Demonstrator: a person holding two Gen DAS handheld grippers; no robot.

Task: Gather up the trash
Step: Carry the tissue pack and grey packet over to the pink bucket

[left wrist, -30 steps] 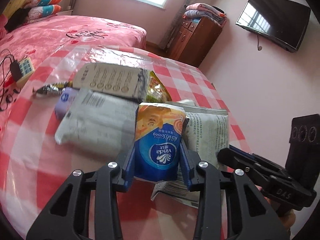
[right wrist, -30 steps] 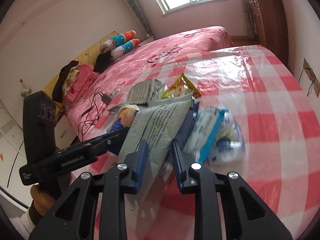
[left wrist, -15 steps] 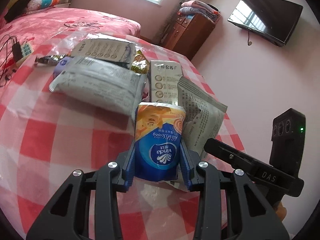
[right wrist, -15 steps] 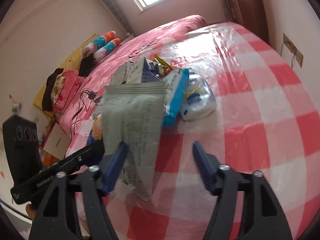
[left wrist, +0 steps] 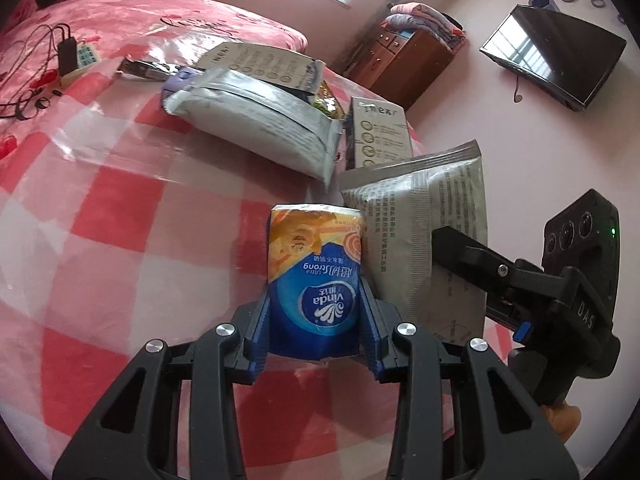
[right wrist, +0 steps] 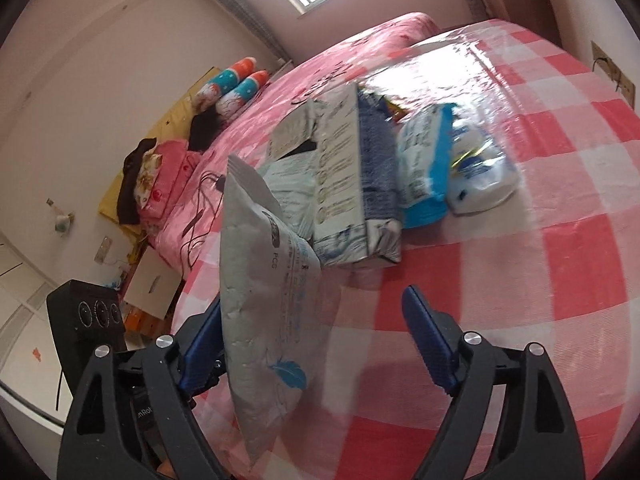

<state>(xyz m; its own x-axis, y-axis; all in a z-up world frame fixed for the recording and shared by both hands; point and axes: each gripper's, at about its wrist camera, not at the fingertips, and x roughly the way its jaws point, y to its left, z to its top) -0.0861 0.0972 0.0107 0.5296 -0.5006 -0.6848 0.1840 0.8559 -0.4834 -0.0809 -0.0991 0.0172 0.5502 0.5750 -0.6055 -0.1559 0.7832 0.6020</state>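
Trash sits in both of your tools right now, but only one has a real hold. Your left tool (left wrist: pixel 316 316) is clenched on the blue-and-orange tissue pack (left wrist: pixel 316 280), low centre in the left wrist view, the pads pressing its two sides and the pack standing out above the checked surface (left wrist: pixel 100 208). Your right tool (right wrist: pixel 316 344) is opening: the grey pouch (right wrist: pixel 264 300) leans against the left pad, lower left in the right wrist view, while the right pad stands well clear of it, so nothing pinches it.

That loose pouch is the main risk. With the jaws spreading and the pouch standing tilted, it may slide off the pad and topple toward the near edge of the surface; whether its bottom corner rests on the cloth is hard to tell through the blur. If it goes over the edge you will have to fetch it from the floor.

The other wrappers (right wrist: pixel 424 168) lie heaped in the upper middle of that frame, overlapping one another, so a careless reach could drag several along or push the white-and-blue bag (right wrist: pixel 480 184) further away.

Your two tools are near each other: the right one shows at the right edge of the left view, just beside the pouch. A quick swing could knock the tissue pack askew in its grip.
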